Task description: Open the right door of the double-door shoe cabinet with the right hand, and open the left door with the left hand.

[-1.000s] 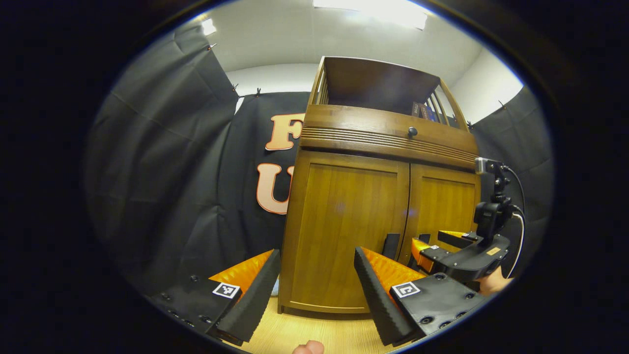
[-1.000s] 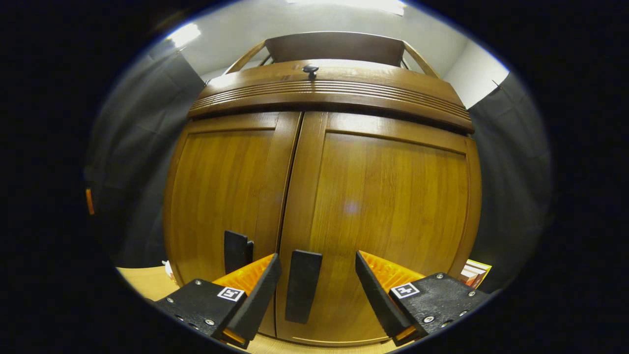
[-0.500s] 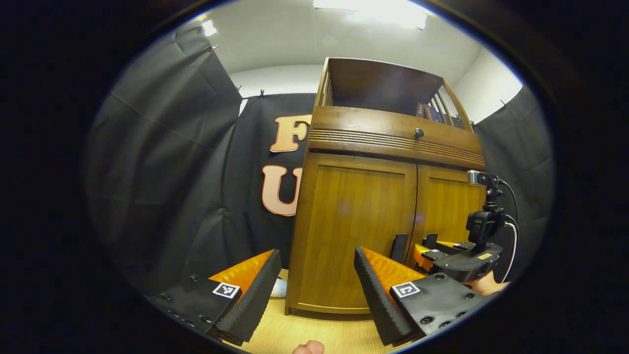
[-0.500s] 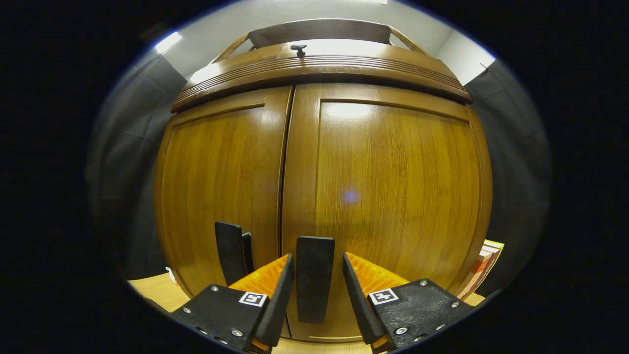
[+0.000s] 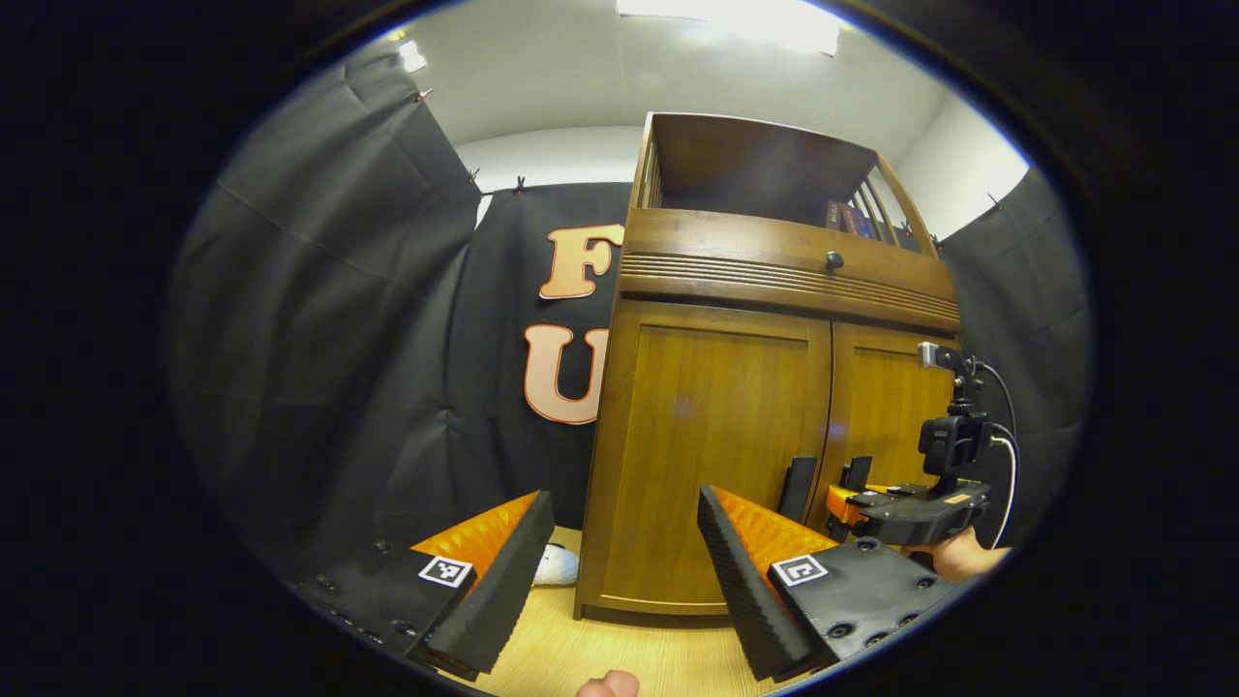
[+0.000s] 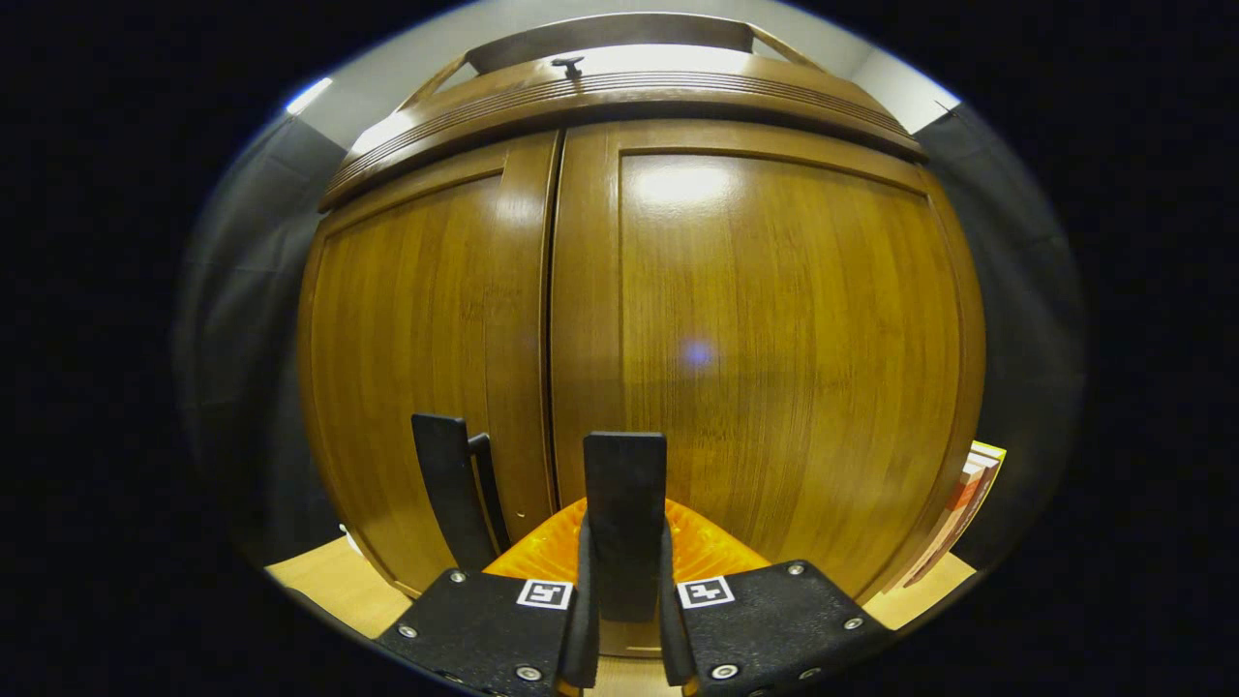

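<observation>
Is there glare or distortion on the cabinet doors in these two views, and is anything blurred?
Right gripper view: strong fisheye bulge; the right door carries a bright glare patch near its top and a faint bluish flare spot lower down; the handle between the right claw is sharp. Left gripper view: the ceiling light is overexposed; the cabinet leans, still in focus.

hand [image 5: 958,555] mostly cut off, shelf items [image 5: 844,217] too small to tell

Bright ceiling light [image 5: 736,19] overhead, glare on right door [image 6: 774,319], strong fisheye bending, edges perhaps slightly soft
</observation>
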